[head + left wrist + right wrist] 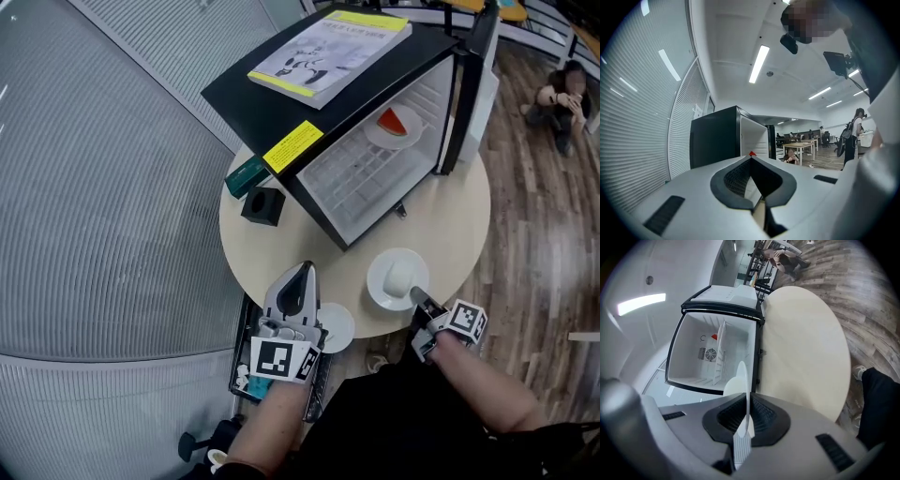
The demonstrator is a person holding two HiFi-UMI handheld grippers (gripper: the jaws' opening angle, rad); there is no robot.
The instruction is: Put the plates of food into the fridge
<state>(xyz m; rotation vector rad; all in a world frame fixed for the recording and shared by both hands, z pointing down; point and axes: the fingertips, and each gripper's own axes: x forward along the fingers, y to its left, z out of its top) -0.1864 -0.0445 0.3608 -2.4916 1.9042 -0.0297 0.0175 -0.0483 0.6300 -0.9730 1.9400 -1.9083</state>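
A white plate carrying a pale lump of food sits near the front edge of the round table. My right gripper is shut on its near rim. The right gripper view shows this plate edge-on between the pads. A black mini fridge stands on the table with its door open. On its shelf lies a second plate with a red slice. My left gripper is shut and holds nothing, pointing toward the fridge from the table's front left.
A small white dish lies at the table edge beside the left gripper. A black cube and a green box sit left of the fridge, and a book lies on top. A person crouches on the wooden floor, far right.
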